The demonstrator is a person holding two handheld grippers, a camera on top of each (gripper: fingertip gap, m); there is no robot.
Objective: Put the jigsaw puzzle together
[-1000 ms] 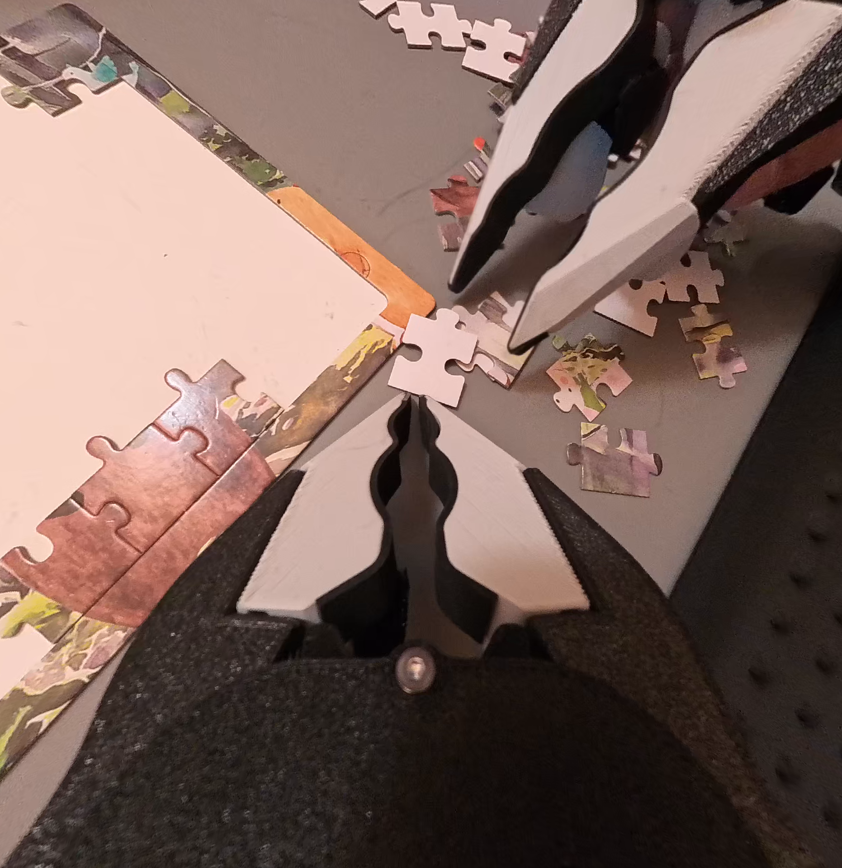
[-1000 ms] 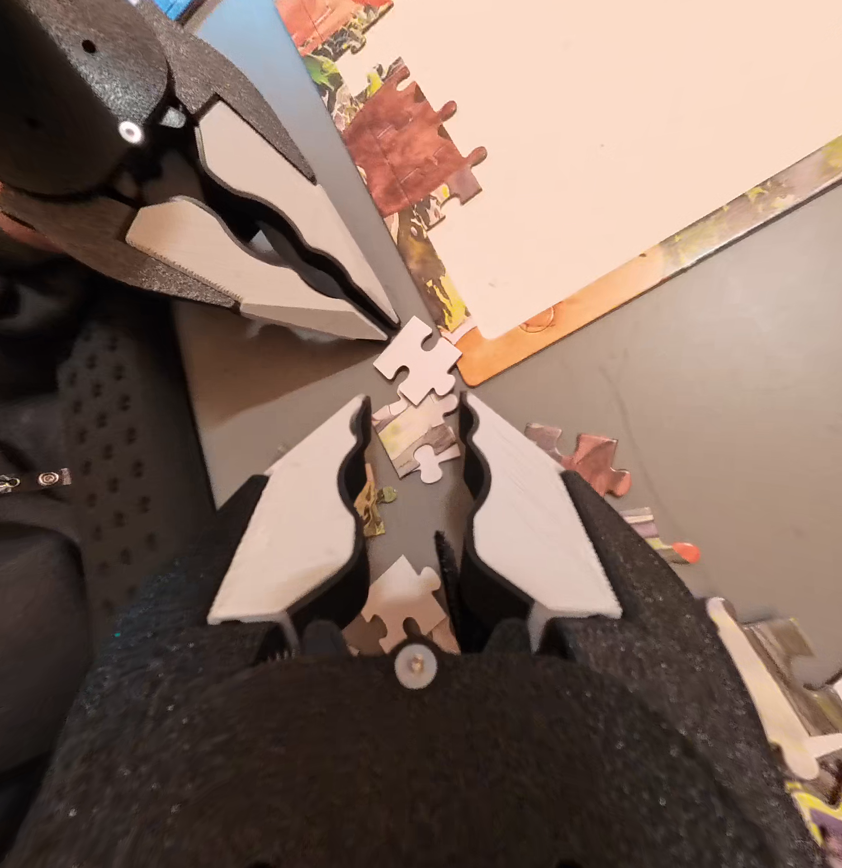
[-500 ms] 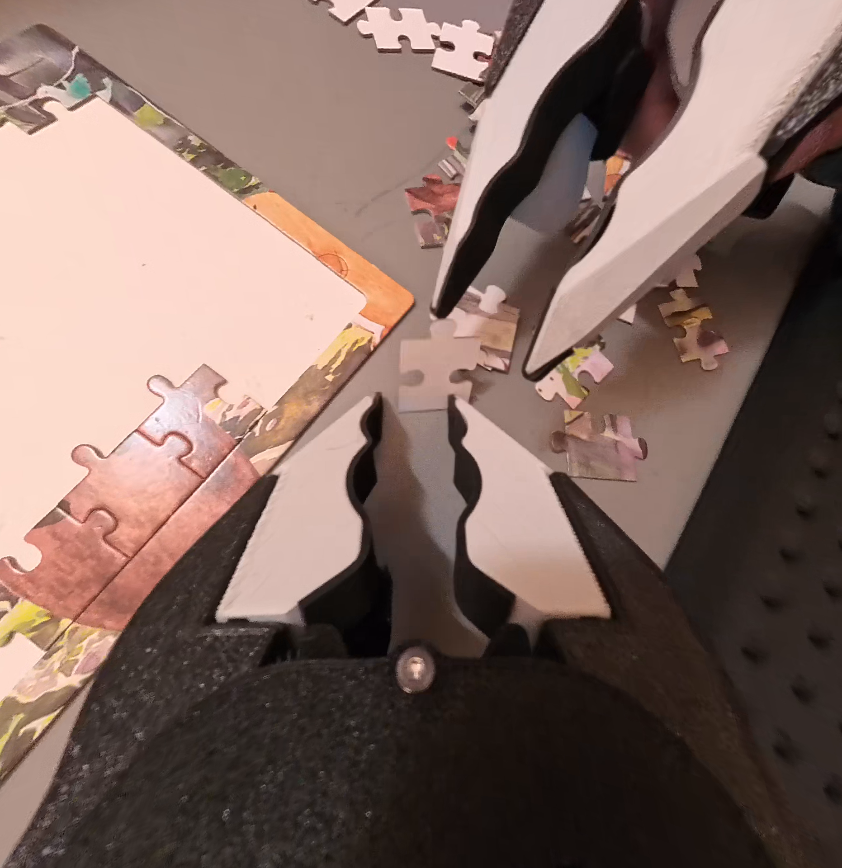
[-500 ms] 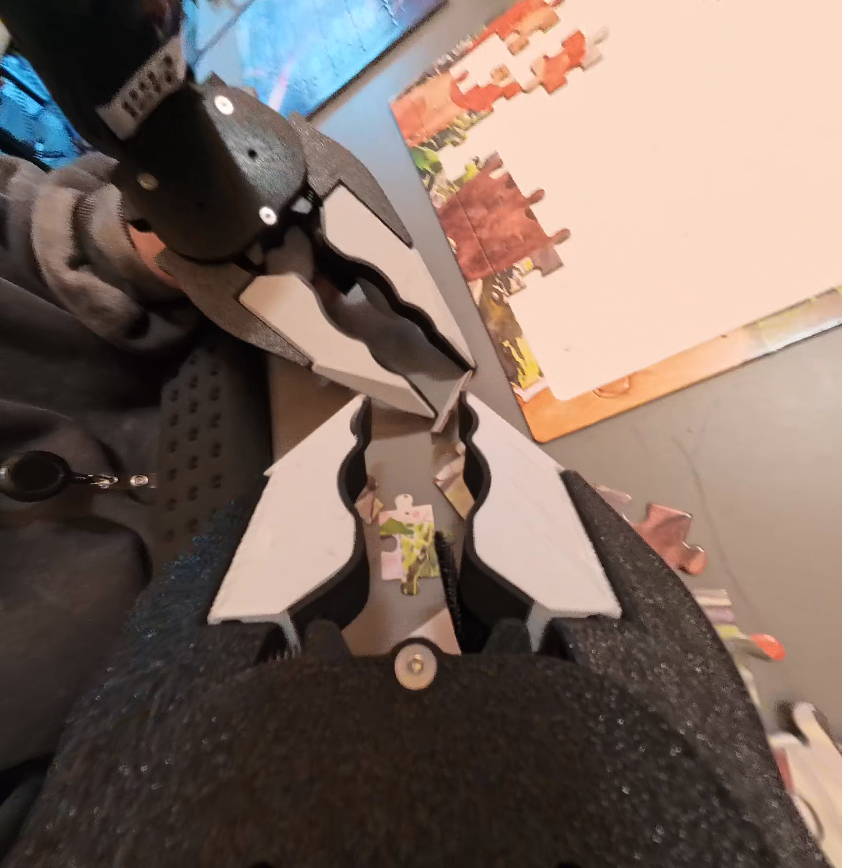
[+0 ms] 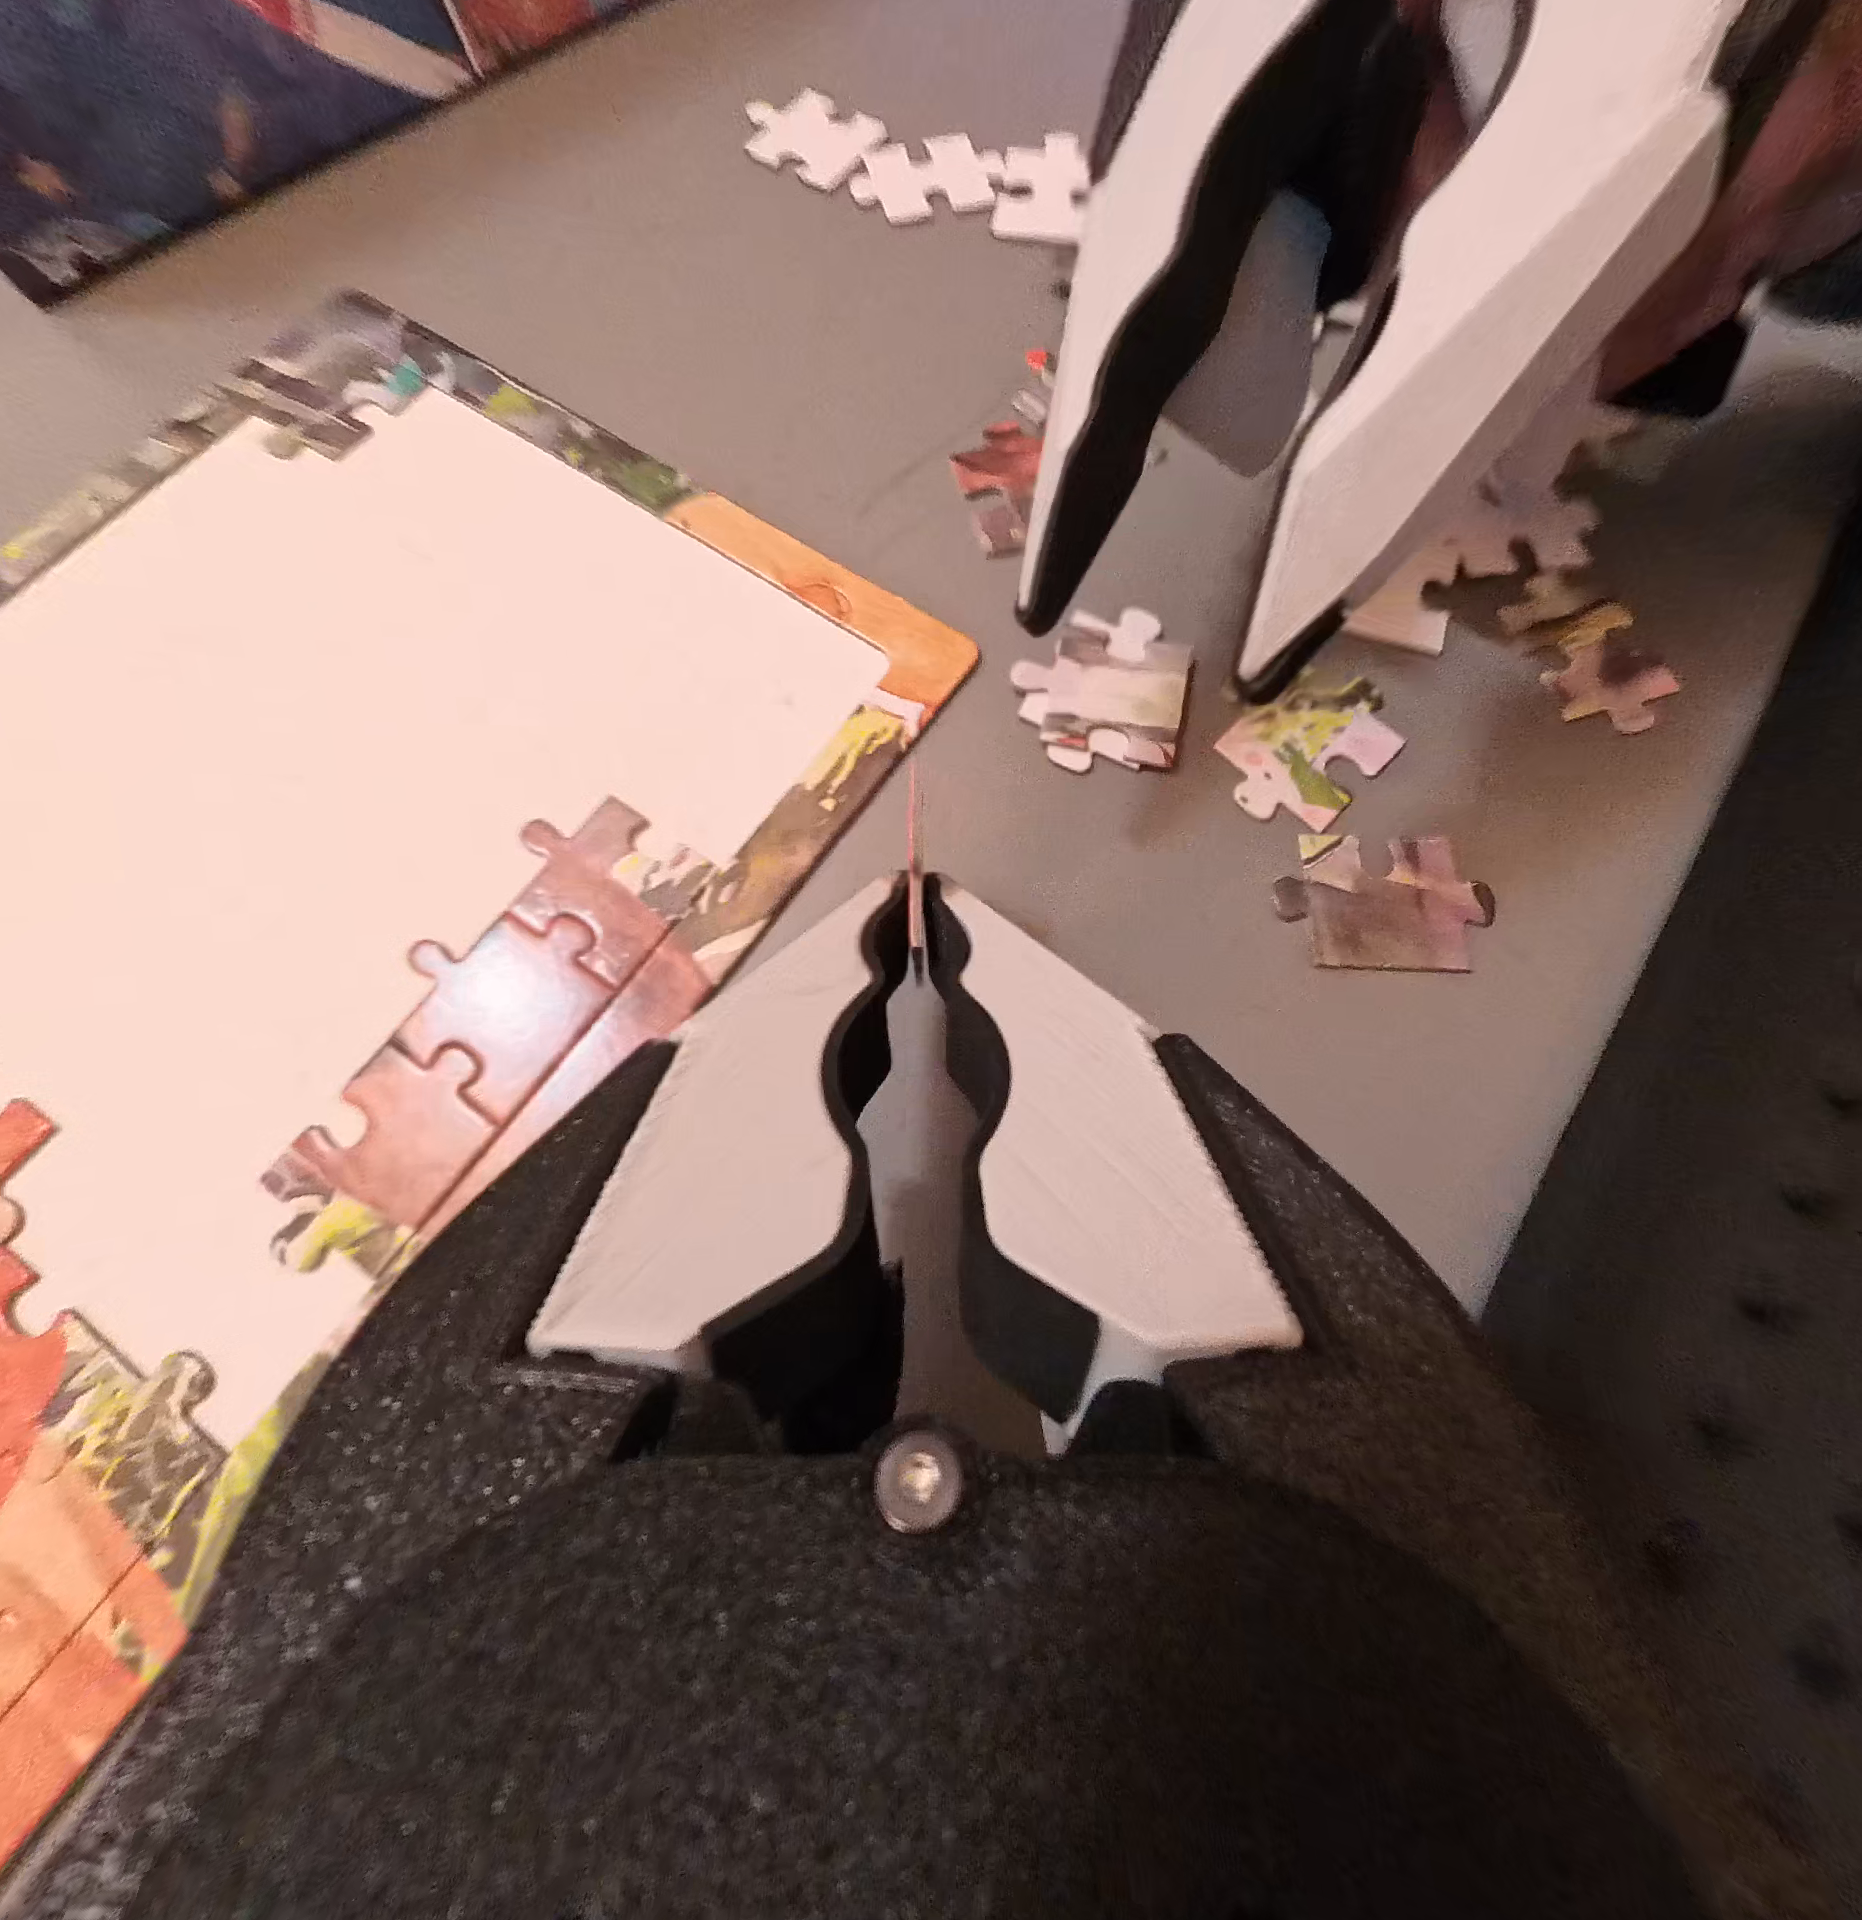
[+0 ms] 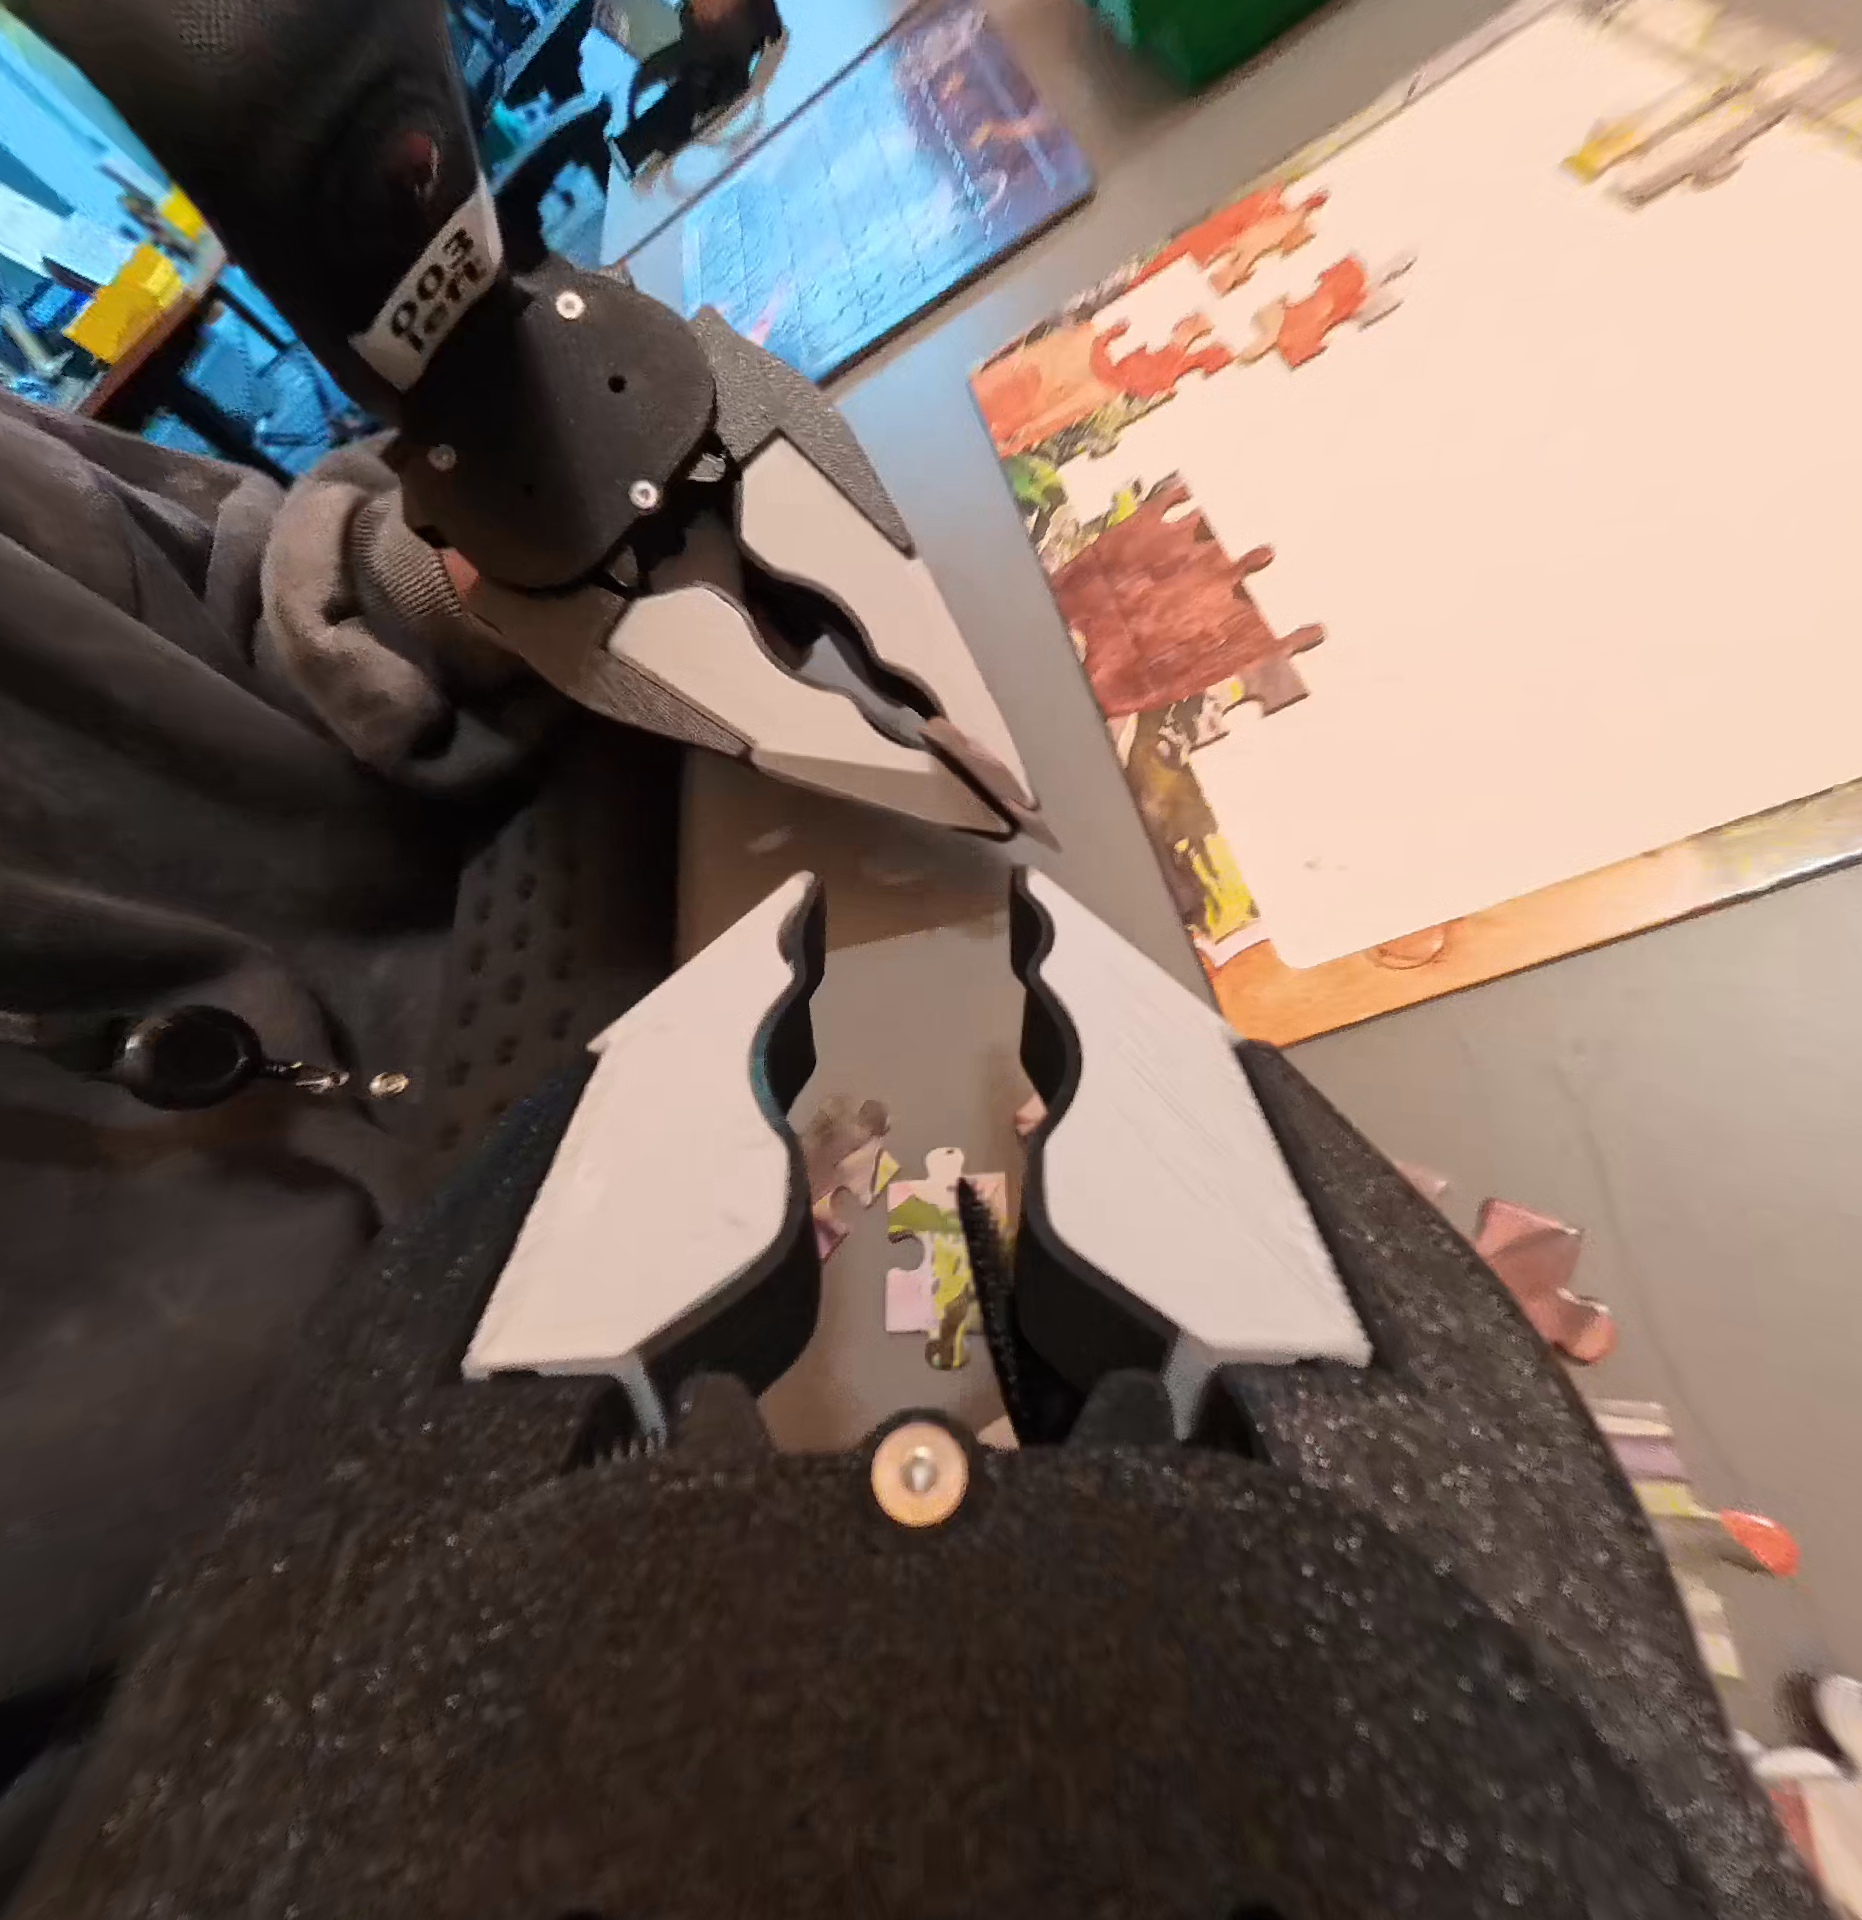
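Observation:
My left gripper is shut on a thin jigsaw piece that I see edge-on, standing up between the pads above the grey table. In the right wrist view the same piece shows brownish at the left gripper's tips. The puzzle board lies to the left, with a white middle and brown pieces fitted along its near edge. My right gripper is open with nothing between its pads. It hovers over the loose pieces, as the left wrist view shows.
Loose pieces lie on the table at the right. Some face-down white ones lie farther back. A dark box or picture lies at the far left. A black perforated mat borders the table. A person's grey sleeve is at the left. Across from one pair of fingers to the other is roughly 5 centimetres.
My left gripper opened around the white face-down piece near the board's corner, shut on it and lifted it on edge. My right gripper stayed open and rose a little.

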